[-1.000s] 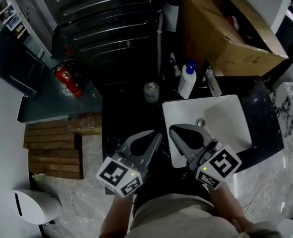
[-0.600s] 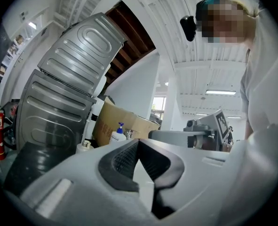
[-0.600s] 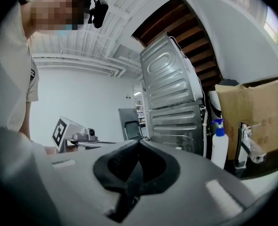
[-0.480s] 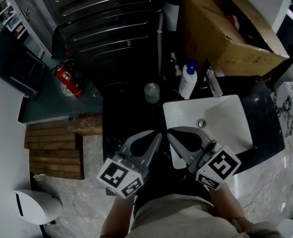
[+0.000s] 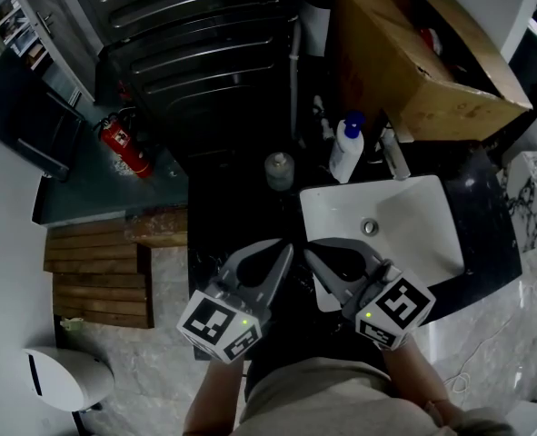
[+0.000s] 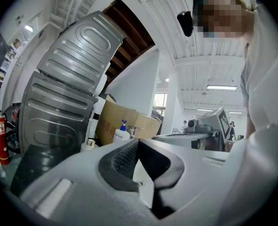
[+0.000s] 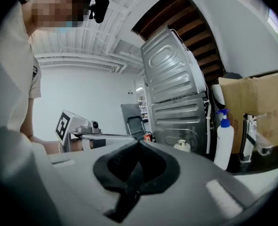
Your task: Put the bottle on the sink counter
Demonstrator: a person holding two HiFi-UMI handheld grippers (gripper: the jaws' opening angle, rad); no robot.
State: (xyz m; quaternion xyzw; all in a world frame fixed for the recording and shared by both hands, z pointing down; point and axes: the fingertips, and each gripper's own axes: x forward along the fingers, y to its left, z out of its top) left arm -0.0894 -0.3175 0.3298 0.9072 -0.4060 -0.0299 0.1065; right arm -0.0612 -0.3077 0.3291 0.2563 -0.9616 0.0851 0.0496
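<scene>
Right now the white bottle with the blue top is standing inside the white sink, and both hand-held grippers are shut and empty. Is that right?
Not quite. The head view shows the white bottle standing on the dark counter behind the white sink, not inside it. The left hand-held gripper and right hand-held gripper are indeed shut and empty.

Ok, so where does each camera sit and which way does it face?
Head view: on the person's head, facing down at the sink and counter; left gripper, right gripper and forearms show.
Left gripper view: on that gripper, along its shut jaws toward the cardboard box; person's torso at right.
Right gripper view: on that gripper, along its shut jaws toward the ribbed metal panel; torso at left.
Shared: all three show the pump bottle.
</scene>
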